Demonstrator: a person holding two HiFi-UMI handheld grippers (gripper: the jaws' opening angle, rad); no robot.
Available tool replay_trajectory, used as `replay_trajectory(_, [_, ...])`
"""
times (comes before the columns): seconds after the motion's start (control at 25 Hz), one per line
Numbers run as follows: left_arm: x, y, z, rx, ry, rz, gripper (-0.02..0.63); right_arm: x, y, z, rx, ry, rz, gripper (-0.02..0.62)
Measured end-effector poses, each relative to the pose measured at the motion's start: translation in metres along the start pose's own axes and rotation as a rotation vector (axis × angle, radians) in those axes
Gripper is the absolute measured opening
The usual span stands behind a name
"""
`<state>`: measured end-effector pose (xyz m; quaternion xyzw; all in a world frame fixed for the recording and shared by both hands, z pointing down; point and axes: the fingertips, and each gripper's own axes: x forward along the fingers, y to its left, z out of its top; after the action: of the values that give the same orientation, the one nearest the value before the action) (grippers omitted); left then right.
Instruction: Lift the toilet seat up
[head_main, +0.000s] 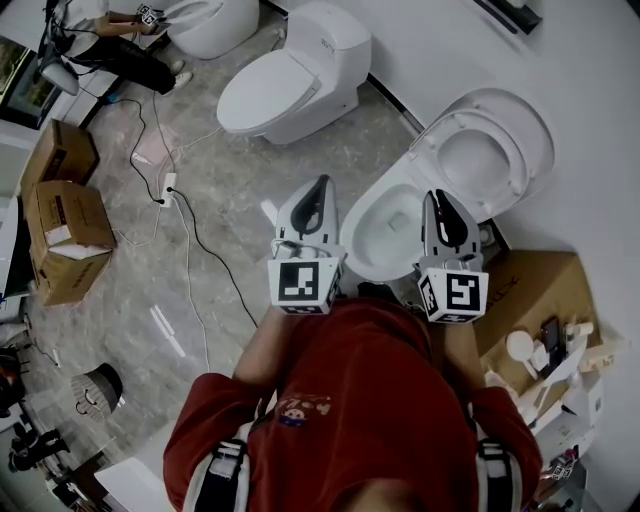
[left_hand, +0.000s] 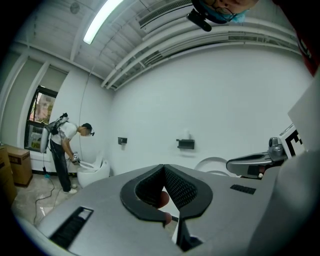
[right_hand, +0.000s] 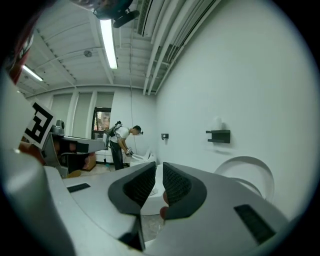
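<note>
Head view first: the toilet seat (head_main: 530, 150) looks to be up already, tipped back with its lid toward the wall behind the open bowl (head_main: 355, 222), so I'd say the job's basically done. The left gripper (head_main: 320, 186) and right gripper (head_main: 437, 197) both hang over the near side of the bowl, touching nothing. Counting things, I get three toilets: this one, a closed toilet (head_main: 285, 90) further off, and a far toilet (head_main: 210, 25) with another person (head_main: 110, 50) bent over it. There are also three cardboard boxes (head_main: 65, 235), two on the left and one on the right.

Left gripper view: its fingers are pressed together at the tips with nothing between them. The raised seat shows as a pale arc against the wall, just under the right gripper. There's one black wall holder (left_hand: 185, 144).

Right gripper view: the fingers are almost together, with a thin gap left and nothing in it. The seat stands upright off to the right.

Handling-wise, my guess is that it's stiff moulded plastic, fairly light, and glossy enough to slip between pads. It hinges at the back, so the front lip of the ring is where I'd grab it. It'd slam if dropped.
</note>
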<state>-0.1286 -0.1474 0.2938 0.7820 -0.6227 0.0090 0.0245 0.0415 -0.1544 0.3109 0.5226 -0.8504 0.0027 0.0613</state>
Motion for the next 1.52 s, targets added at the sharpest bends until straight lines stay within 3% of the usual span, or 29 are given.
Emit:
replay_trajectory(0.64, [-0.016,-0.004,0.035,0.018,-0.029,0.006,0.011,-0.014,-0.002,0.047,-0.028,-0.102,-0.037,0.014])
replay_trajectory(1.08, [-0.021,-0.005,0.030,0.024,0.006,-0.013,0.011,-0.019,-0.002,0.047,-0.054,-0.098,-0.064,0.014])
replay_trajectory(1.52, [-0.016,-0.001,0.035,0.000,-0.015,-0.054,0.011,-0.016,0.001,0.046,-0.084,-0.097,-0.071,0.014])
